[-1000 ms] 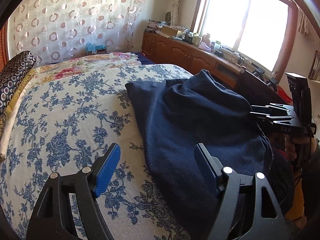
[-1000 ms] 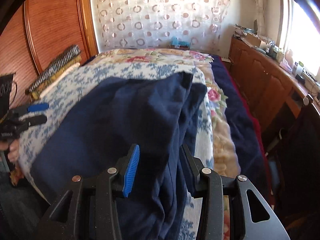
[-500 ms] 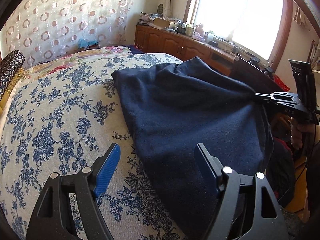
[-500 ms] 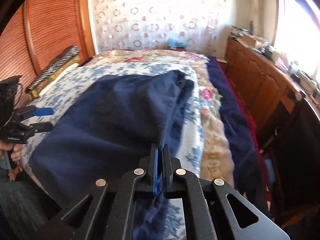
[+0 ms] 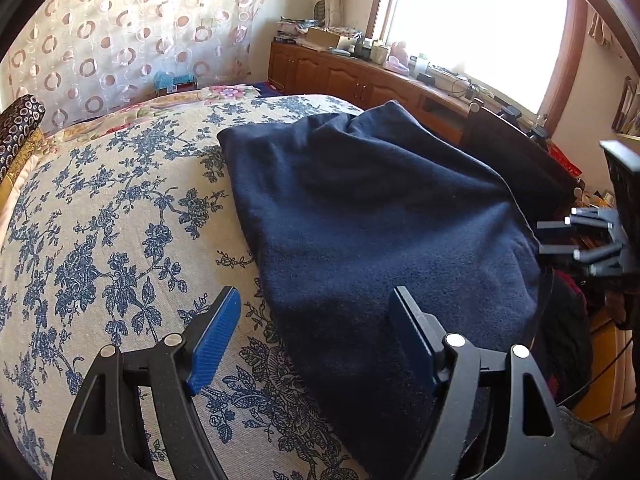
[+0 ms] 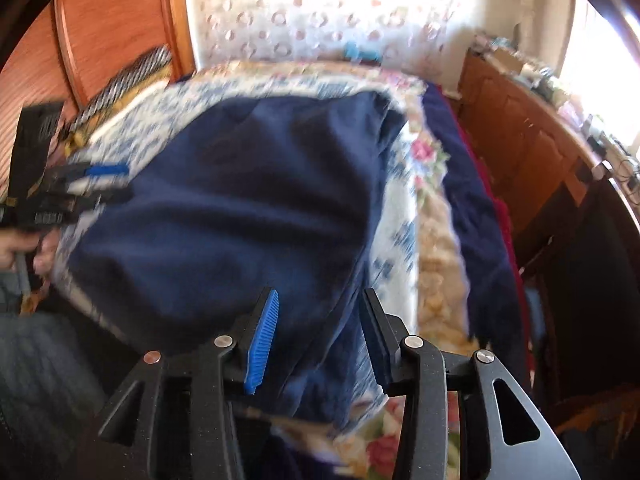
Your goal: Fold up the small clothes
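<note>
Dark navy fleece garment lies spread on the blue-floral bedspread near the bed's edge. Left hand-held gripper gapes empty over its near hem; right hand-held gripper stands apart, cloth between its fingers. Wooden cabinet stands beyond.

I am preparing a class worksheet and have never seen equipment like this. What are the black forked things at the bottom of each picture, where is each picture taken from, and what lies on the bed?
No robot here: a person holds a two-finger tool in each hand, each with a wide-angle camera looking along its fingers. One picture comes from the left tool, the other from the right tool; each also shows the other tool at its edge. Both stand open and hold nothing. On the floral bedspread lies a dark blue garment, bunched, not yet neatly folded. The right-hand picture is blurred.
</note>
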A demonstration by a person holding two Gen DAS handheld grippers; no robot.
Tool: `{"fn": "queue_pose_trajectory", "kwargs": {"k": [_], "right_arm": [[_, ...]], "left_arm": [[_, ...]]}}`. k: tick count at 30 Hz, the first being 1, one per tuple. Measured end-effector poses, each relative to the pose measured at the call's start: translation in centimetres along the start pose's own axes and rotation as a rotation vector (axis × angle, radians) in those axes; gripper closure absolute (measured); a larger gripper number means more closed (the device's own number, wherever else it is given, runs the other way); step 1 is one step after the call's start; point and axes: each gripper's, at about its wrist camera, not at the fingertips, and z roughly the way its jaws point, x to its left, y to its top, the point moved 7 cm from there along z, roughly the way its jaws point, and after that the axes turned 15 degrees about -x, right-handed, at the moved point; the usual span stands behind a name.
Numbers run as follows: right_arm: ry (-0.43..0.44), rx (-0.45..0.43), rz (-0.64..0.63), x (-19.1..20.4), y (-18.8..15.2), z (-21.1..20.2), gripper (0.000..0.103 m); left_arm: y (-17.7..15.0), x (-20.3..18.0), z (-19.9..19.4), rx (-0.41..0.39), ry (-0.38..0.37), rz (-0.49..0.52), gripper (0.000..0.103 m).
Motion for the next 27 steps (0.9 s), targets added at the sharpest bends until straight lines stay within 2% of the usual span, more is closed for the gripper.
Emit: {"fn": "queue_pose_trajectory", "kwargs": {"k": [5,6,7,8,10,13,18,24,27], "right_arm": [[0.042,0.065,-0.028,0.8,-1.1,0.4,0.06],[0.049,0.077,-0.044,0.7,-1.1,0.7,0.064],[0.057,0.089,-0.066,0.7,-1.2,0.9,0.087],[0.065,0.101,-0.087,0.7,-1.3,1.1,0.098],[0.059,0.117,-0.15,0.5,-1.5,0.9,0.1],[0.05,0.145,-0.178,-0.8,-1.5,0.3,0.101],[0.076,0.136,-0.09,-2.6,-0.6,-0.3,0.101],[0.075,0.029,-0.034,-3.0,0.3,-1.6,0.1],[0.064,-0.013,-0.014,-2.4,0.4,-1.9,0.09]], "left_arm": [[0.0,0.0,0.1,0.004,-0.001,-0.001,0.026],[-0.1,0.0,0.1,0.005,-0.001,0.0,0.026],[-0.1,0.1,0.1,0.005,-0.001,0.0,0.026],[-0.1,0.1,0.1,0.005,0.0,-0.001,0.026],[0.0,0.1,0.2,0.003,0.002,0.0,0.026],[0.0,0.0,0.1,0.0,0.0,0.001,0.026],[-0.2,-0.3,0.1,0.007,-0.01,0.007,0.026],[-0.1,-0.6,-0.5,0.001,-0.012,0.018,0.026],[-0.1,-0.7,-0.5,0.001,-0.012,0.024,0.026]]}}
